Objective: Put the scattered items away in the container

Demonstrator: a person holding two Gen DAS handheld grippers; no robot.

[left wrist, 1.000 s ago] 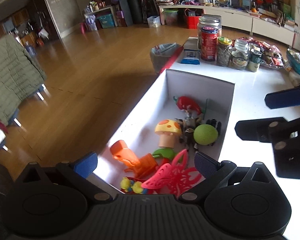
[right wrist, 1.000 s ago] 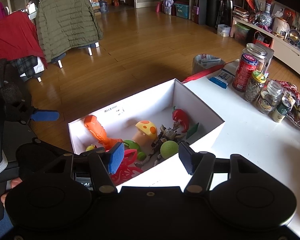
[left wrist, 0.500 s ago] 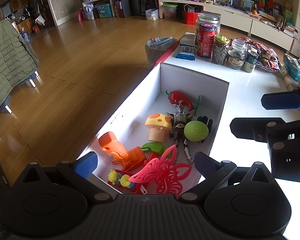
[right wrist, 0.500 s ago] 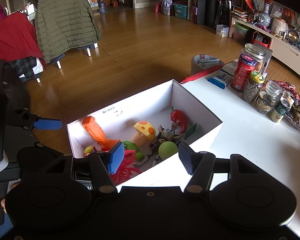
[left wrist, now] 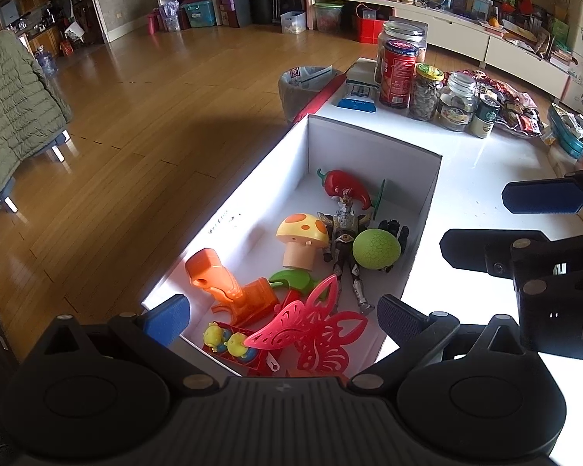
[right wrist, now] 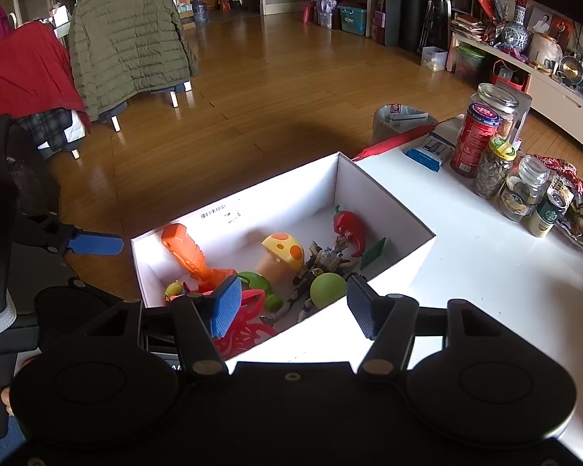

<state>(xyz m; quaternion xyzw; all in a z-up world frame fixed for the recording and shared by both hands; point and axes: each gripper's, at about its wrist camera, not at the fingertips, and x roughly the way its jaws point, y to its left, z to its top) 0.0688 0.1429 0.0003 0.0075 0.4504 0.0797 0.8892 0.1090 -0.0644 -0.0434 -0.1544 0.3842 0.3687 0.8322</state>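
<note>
1. Bench (left wrist: 474,178): white top, carrying the box at its left edge and a group of jars (left wrist: 427,73) and tins at the far end.
2. Box (left wrist: 373,138): white cardboard, open-topped, standing on the bench along the edge nearest the wooden floor (left wrist: 143,93); holds all the toys in view.
3. Left gripper (left wrist: 283,314): raised over the near end of the box, jaws apart, nothing between the blue pad and the black pad.
4. Right gripper (right wrist: 291,303): raised over the near long wall of the box, jaws apart, nothing clamped; also seen from the left wrist view at the right side, above bare bench.
5. Pink butterfly (left wrist: 310,330): at the near end of the box, standing on edge, partly over the small yellow figures (left wrist: 223,339).
6. Orange toy (left wrist: 229,287): lying along the left wall of the box, just beside the butterfly.
7. Mushroom toy (left wrist: 301,235): yellow cap with orange spots, upright at mid-box.
8. Dark action figure (left wrist: 345,233): lying lengthwise between the mushroom toy and the green ball (left wrist: 376,249), touching the ball.
9. Red chilli (left wrist: 345,186): at the far end of the box, beside a green flat piece (left wrist: 380,194) leaning on the right wall.
10. Green curved piece (left wrist: 295,279): between the orange toy and the mushroom toy.
</note>
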